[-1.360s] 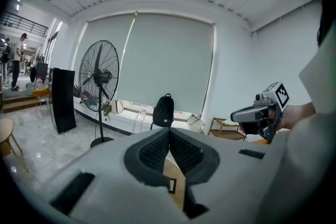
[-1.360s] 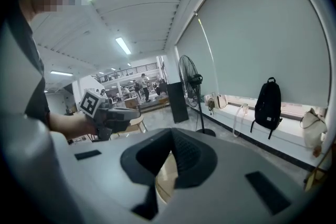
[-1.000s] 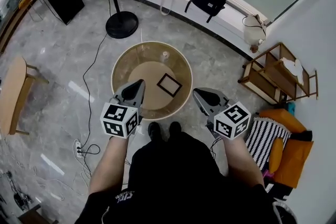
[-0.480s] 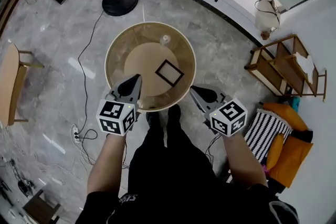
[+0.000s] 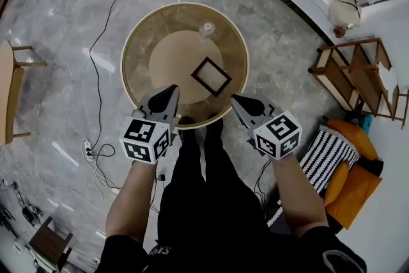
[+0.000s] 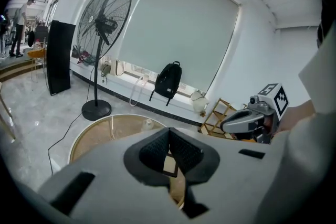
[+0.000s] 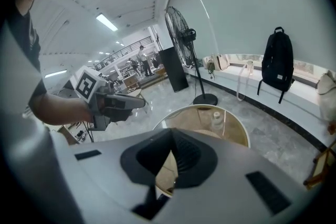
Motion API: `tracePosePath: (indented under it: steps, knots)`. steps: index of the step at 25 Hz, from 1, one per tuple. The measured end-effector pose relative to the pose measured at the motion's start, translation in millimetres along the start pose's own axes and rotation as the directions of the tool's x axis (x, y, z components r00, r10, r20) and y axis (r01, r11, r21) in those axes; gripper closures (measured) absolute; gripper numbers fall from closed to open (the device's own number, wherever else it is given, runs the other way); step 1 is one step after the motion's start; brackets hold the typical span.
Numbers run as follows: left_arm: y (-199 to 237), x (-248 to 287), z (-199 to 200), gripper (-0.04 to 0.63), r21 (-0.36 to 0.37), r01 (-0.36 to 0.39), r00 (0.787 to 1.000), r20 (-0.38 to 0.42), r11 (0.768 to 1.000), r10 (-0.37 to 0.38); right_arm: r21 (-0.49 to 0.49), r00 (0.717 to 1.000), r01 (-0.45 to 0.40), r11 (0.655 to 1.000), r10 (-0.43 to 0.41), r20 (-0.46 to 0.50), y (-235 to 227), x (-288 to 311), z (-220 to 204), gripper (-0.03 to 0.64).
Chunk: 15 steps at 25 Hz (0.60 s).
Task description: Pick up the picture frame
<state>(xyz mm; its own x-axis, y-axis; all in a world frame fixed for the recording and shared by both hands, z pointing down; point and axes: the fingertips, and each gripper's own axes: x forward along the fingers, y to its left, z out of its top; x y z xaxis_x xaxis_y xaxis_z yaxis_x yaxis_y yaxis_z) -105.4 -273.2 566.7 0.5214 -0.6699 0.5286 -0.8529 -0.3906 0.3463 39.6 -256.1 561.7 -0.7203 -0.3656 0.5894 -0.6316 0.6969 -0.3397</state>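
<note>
My left tongs (image 5: 172,89), right tongs (image 5: 235,100) closed, empty; both lower than before, picture frame (image 5: 211,76) ahead between them, nearer.

Table (image 5: 137,48): one, round, with a clear amber-tinted top and a pale rim. A smaller tan disc shows through its middle. It stands on a grey marbled floor (image 5: 64,16).

On the top, item one: picture frame (image 5: 211,77), dark border, lying flat. It is turned cornerwise like a diamond, right of centre in the head view, partly over the tan disc.

Item two: small clear container (image 5: 206,29), possibly a bottle or jar, too small to tell. It stands near the far edge, apart from the frame.
</note>
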Motion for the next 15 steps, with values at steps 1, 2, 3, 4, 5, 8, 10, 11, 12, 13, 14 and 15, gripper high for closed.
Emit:
tracePosePath:
  steps: [1,2,3,4,5,8,10,11,12,13,14,15]
  knots:
    - [3,5,-7,0.586,-0.005,0.001,1.000,-0.007,1.000,-0.001,0.000,1.000,-0.002,1.000,0.002,-0.009,-3,6,-6,0.611]
    - [6,11,-13,0.586,-0.009,0.001,1.000,-0.014,1.000,-0.001,0.000,1.000,-0.002,1.000,0.002,-0.018,-8,13,-12,0.611]
    - [10,17,-19,0.586,-0.014,0.002,1.000,-0.020,1.000,-0.002,0.000,1.000,-0.001,1.000,0.001,-0.026,-13,20,-17,0.611]
    - [14,23,-25,0.586,-0.018,0.002,1.000,-0.023,1.000,-0.002,0.000,0.999,0.000,1.000,0.000,-0.035,-18,27,-23,0.611]
    - [19,30,-30,0.586,-0.023,0.002,1.000,-0.025,1.000,-0.002,0.002,0.999,0.001,1.000,-0.001,-0.043,-23,35,-29,0.611]
    - [32,50,-48,0.586,-0.028,-0.004,1.000,-0.030,1.000,0.003,0.005,0.998,0.006,1.000,-0.005,-0.070,-40,60,-49,0.608]
    - [38,64,-62,0.586,-0.031,-0.010,0.999,-0.039,0.999,0.009,0.004,0.995,0.007,1.000,-0.007,-0.097,-50,76,-66,0.602]
    - [39,70,-70,0.586,-0.034,-0.011,0.999,-0.045,0.999,0.009,0.004,0.994,0.005,1.000,-0.004,-0.110,-53,82,-75,0.599]
    - [40,77,-78,0.586,-0.036,-0.009,0.999,-0.050,0.999,0.007,0.005,0.993,0.002,1.000,-0.001,-0.121,-56,87,-84,0.598]
    - [41,83,-85,0.586,-0.037,-0.007,0.999,-0.054,0.999,0.005,0.005,0.992,0.000,1.000,0.001,-0.129,-59,93,-90,0.598]
    - [44,89,-91,0.586,-0.039,-0.007,0.998,-0.058,0.999,0.005,0.004,0.991,0.000,1.000,0.000,-0.135,-61,99,-96,0.597]
    - [48,94,-97,0.586,-0.040,-0.008,0.998,-0.060,0.999,0.006,0.003,0.990,0.002,1.000,-0.001,-0.140,-64,105,-102,0.595]
